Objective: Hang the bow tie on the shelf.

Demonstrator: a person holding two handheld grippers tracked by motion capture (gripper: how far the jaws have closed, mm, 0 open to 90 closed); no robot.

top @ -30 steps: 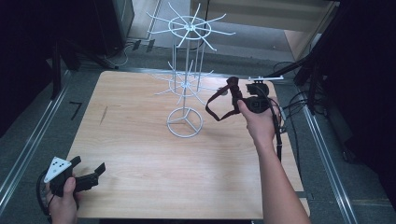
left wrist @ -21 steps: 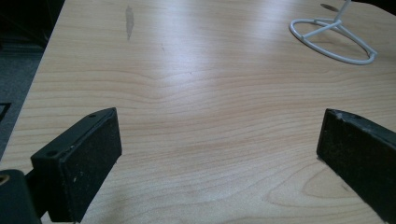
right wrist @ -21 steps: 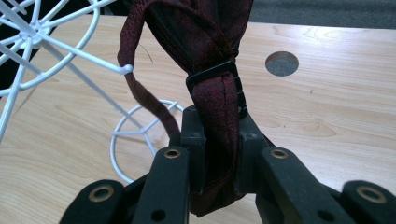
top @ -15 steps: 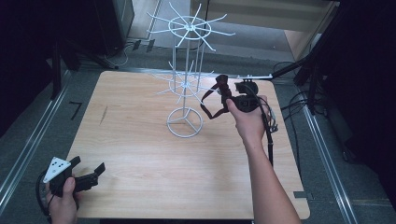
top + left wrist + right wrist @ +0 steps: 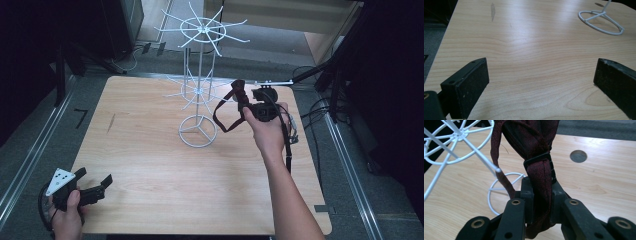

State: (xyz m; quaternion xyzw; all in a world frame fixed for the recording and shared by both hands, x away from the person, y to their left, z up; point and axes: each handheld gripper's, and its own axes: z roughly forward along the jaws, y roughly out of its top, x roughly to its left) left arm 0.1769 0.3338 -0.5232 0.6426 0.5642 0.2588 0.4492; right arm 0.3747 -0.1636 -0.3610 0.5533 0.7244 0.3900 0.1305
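Left tool [image 5: 92, 187] is idling spread and empty on the surface [image 5: 150, 165], well short of the rack [image 5: 199, 95]. Right tool [image 5: 248, 106] is pinching the strap [image 5: 541, 170] just right of the rack; its loop is hanging leftward toward a lower prong [image 5: 480, 156], nearly touching.

There is one wooden table [image 5: 150, 165], one white wire stand [image 5: 199, 100] with two tiers of spokes, one dark red strap [image 5: 235, 97], two handheld grippers: left gripper [image 5: 95, 187], right gripper [image 5: 242, 102], and one round hole [image 5: 578, 156] in the table
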